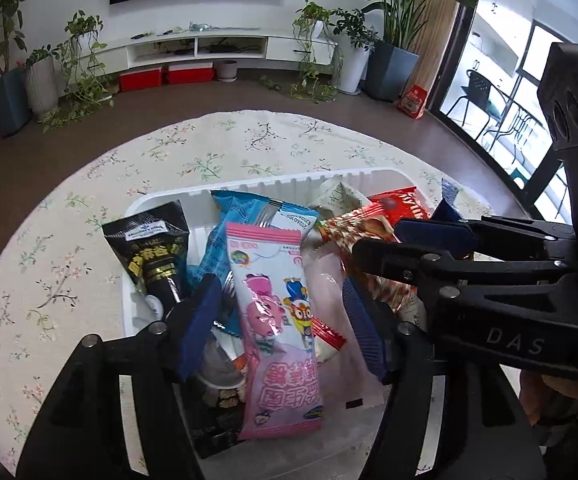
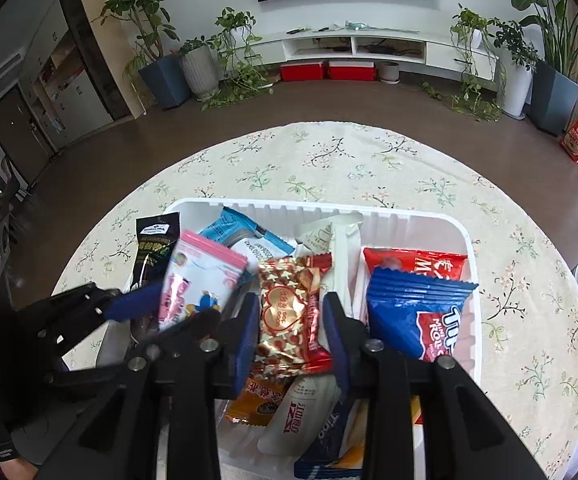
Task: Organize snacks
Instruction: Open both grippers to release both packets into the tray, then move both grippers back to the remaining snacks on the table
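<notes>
Both grippers over the snack tray

We had the left gripper [image 1: 277,316] parted astride the pink packet [image 1: 275,320], lengthwise between its fingers; the right gripper [image 2: 291,328] straddled the red-gold packet [image 2: 289,320] in the white tray [image 2: 469,248], contact unclear.

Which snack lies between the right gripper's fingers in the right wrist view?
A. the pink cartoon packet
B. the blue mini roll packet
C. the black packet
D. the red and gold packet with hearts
D: the red and gold heart packet sits between the right gripper fingers, above the white tray.
</notes>
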Tool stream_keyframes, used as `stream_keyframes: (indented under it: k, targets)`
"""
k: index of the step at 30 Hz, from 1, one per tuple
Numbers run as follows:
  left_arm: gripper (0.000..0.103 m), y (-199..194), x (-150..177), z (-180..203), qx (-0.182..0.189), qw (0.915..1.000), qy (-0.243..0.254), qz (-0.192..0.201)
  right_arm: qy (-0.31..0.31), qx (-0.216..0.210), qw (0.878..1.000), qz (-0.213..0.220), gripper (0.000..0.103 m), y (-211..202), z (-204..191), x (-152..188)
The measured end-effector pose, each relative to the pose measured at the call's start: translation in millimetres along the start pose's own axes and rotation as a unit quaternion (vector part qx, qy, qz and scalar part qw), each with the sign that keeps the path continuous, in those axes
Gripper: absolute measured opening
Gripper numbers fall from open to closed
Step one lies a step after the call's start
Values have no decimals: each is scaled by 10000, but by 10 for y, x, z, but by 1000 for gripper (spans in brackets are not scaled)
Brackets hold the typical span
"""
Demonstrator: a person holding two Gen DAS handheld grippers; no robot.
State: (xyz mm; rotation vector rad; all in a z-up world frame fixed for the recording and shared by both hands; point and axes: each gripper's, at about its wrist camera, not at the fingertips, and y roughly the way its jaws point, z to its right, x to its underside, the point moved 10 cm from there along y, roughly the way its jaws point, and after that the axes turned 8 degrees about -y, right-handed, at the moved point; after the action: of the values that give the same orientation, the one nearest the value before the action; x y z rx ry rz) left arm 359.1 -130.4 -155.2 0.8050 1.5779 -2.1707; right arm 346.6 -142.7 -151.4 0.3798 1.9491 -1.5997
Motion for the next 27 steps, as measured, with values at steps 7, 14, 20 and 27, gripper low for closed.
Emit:
stream_keyframes:
  k: [7, 14, 20, 27]
  targets:
    - [70, -49, -22, -12, -39, 10000, -2, 90, 136, -26, 9999, 25, 46, -37, 44, 0]
    - [76, -199, -45, -39, -133, 9995, -39, 275, 295, -45, 9990, 326, 48, -211, 69, -76]
    - [91, -583, 65, -3, -44, 9989, -47, 473, 542, -386, 9951, 736, 70, -588, 53, -92]
    - [103, -1078, 584, 304, 419, 9973, 447, 405, 625, -486, 9900, 1167, 81, -1210, 90, 160]
